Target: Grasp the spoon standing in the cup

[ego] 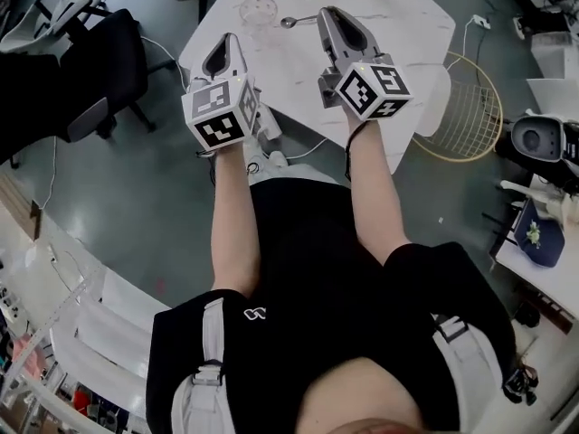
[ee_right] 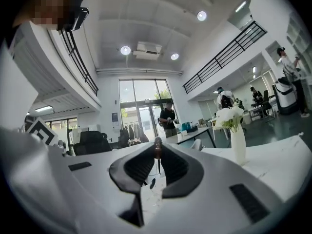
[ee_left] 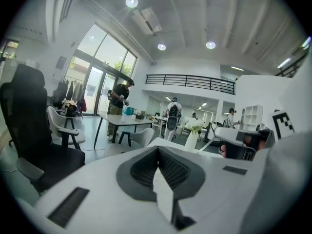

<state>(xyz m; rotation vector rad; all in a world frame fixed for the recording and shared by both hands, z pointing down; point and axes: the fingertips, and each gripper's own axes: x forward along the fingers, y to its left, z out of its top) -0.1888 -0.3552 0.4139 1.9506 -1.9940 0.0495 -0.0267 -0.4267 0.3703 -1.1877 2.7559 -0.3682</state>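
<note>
On the white marble table (ego: 398, 16) stands a clear glass cup (ego: 258, 9) with nothing in it. Just right of the cup is a metal spoon (ego: 294, 21), lying level with its bowl toward the cup. My right gripper (ego: 324, 13) is shut on its handle end. In the right gripper view the spoon (ee_right: 157, 147) shows pinched at the jaw tips of that gripper (ee_right: 157, 152). I cannot tell whether the spoon rests on the table or hangs above it. My left gripper (ego: 227, 40) hovers at the table's near left edge, shut and empty, its tips touching in its own view (ee_left: 157, 150).
A black office chair (ego: 99, 70) stands left of the table and a gold wire basket (ego: 466, 107) at its right. A white vase with flowers (ee_right: 237, 140) stands on the table beyond my right gripper. People stand at far tables.
</note>
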